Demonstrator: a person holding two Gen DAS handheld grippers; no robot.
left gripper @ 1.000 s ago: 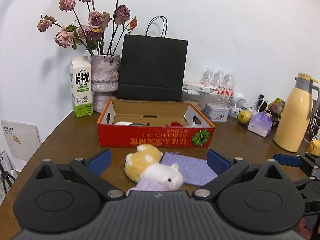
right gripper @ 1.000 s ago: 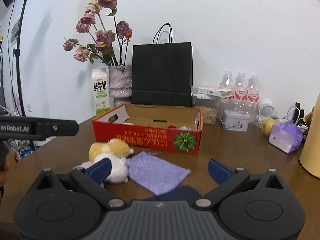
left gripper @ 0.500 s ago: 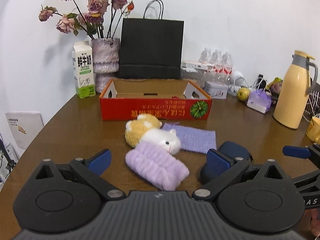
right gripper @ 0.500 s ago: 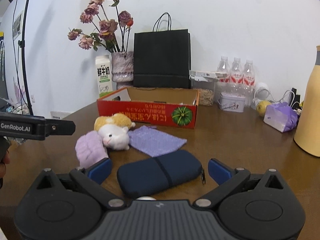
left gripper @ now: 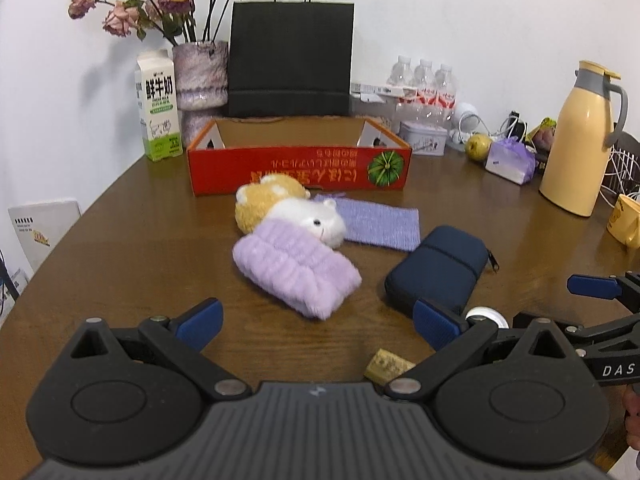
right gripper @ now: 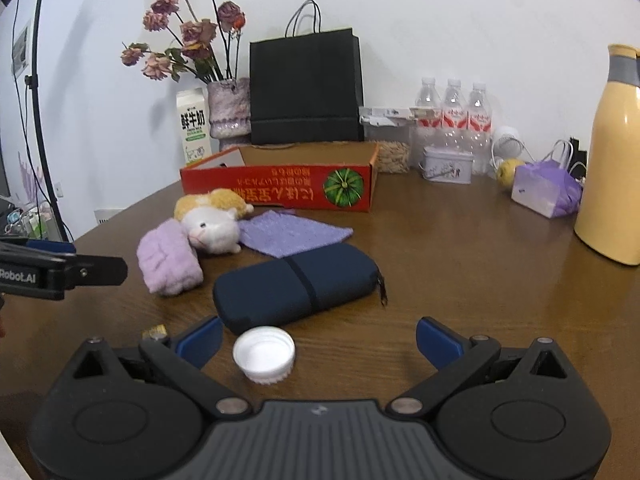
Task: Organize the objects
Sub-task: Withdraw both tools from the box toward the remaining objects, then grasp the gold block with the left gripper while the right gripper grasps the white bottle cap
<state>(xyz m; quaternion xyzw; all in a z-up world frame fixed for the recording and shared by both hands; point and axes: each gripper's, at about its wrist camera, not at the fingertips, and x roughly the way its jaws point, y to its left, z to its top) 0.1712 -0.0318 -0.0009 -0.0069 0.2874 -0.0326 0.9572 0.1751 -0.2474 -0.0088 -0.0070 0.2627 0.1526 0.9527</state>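
Observation:
My left gripper (left gripper: 318,318) stands open above the near table, empty. A fluffy lilac cloth roll (left gripper: 295,270) lies just beyond it, with a white and orange plush hamster (left gripper: 288,210) behind. A flat purple pouch (left gripper: 380,224) and a navy zip case (left gripper: 438,268) lie to the right. The open red cardboard box (left gripper: 298,170) sits further back. My right gripper (right gripper: 318,340) is open too, empty. A white bottle cap (right gripper: 264,354) rests between its fingers, the navy case (right gripper: 296,286) just past it. A cork (left gripper: 386,364) lies near my left gripper's right finger.
Along the back wall stand a milk carton (left gripper: 157,106), a vase of dried roses (left gripper: 200,76), a black paper bag (left gripper: 290,60) and water bottles (left gripper: 424,84). A yellow thermos (left gripper: 580,140), purple tissue pack (left gripper: 510,160) and yellow mug (left gripper: 626,222) are at the right.
Both grippers have pulled back from the box toward the near edge of the table. The lilac roll, navy case, bottle cap and cork have come into view.

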